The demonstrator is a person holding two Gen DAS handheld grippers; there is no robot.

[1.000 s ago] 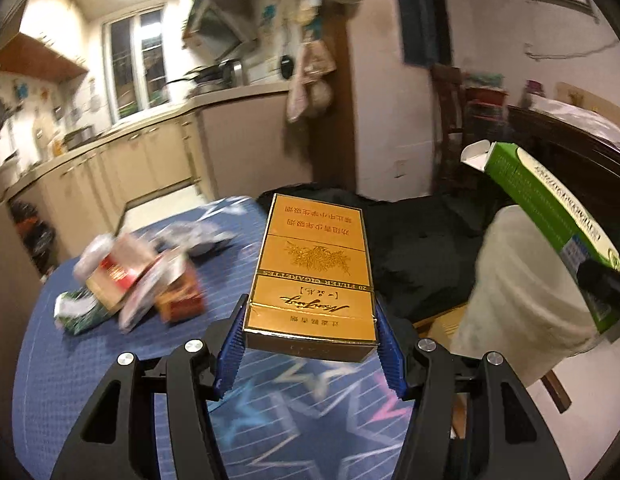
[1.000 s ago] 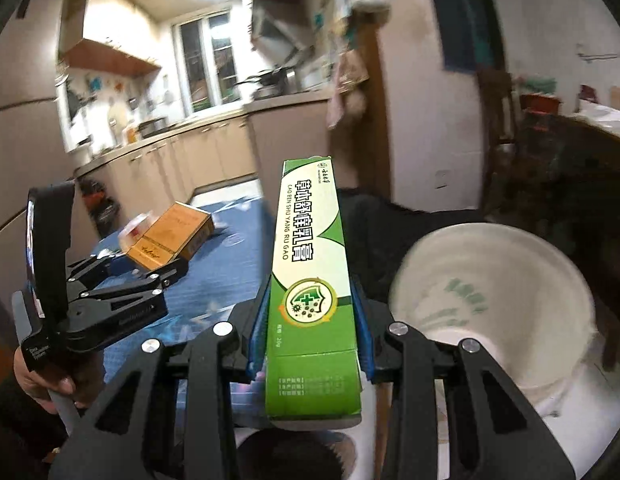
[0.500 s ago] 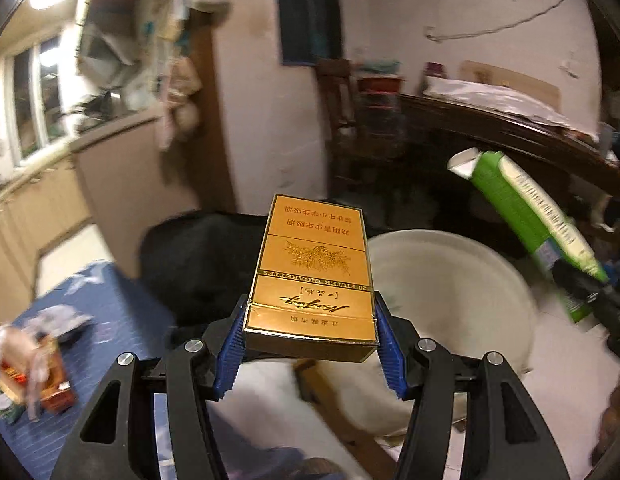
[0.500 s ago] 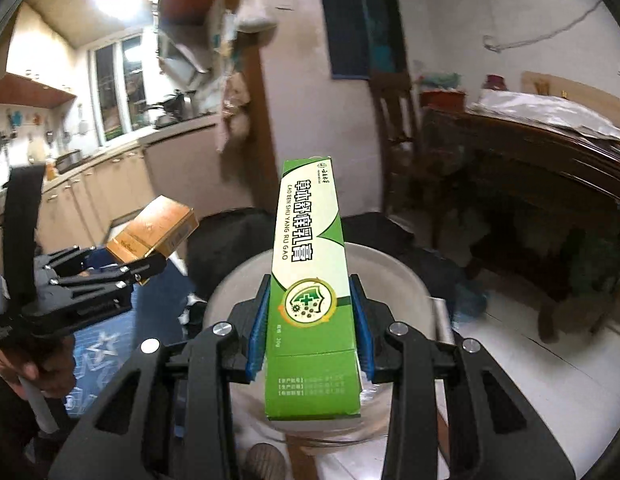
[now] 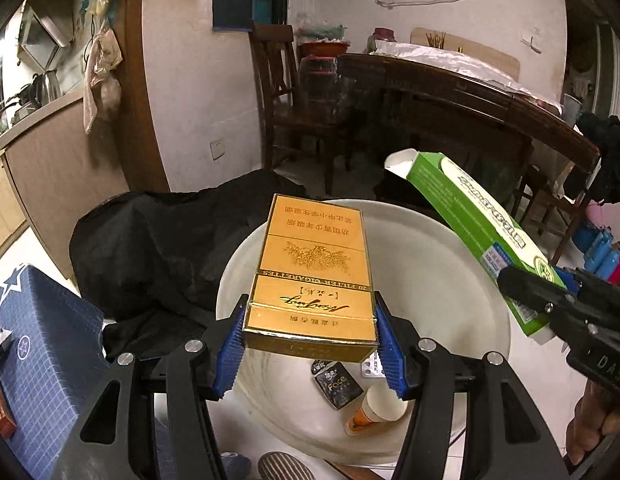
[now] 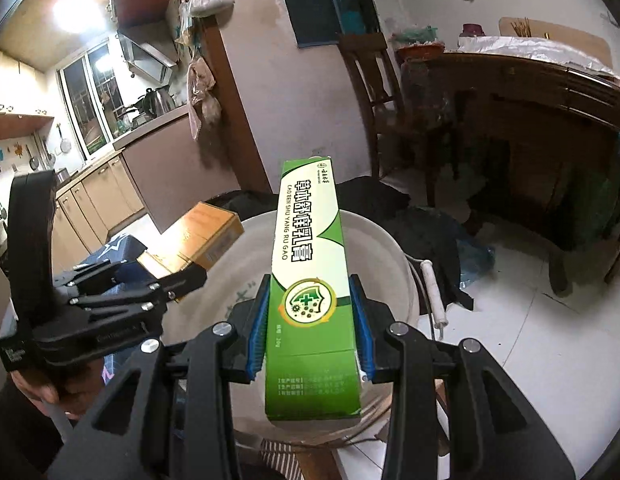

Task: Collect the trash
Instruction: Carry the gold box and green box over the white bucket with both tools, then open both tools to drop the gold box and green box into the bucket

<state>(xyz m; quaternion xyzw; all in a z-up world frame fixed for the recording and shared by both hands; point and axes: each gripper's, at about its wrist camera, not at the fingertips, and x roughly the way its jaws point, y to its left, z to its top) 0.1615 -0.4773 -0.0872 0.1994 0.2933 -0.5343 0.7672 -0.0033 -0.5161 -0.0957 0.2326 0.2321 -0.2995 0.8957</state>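
Left claw (image 5: 310, 340) grips a gold cigarette pack (image 5: 316, 276), right claw (image 6: 312, 328) a green carton (image 6: 312, 280); both poised over the white bucket (image 5: 482, 280), apparently for dropping.

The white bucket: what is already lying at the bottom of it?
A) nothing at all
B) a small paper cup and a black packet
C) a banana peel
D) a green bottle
B: in the left wrist view a small paper cup and a black packet lie at the bottom of the white bucket.
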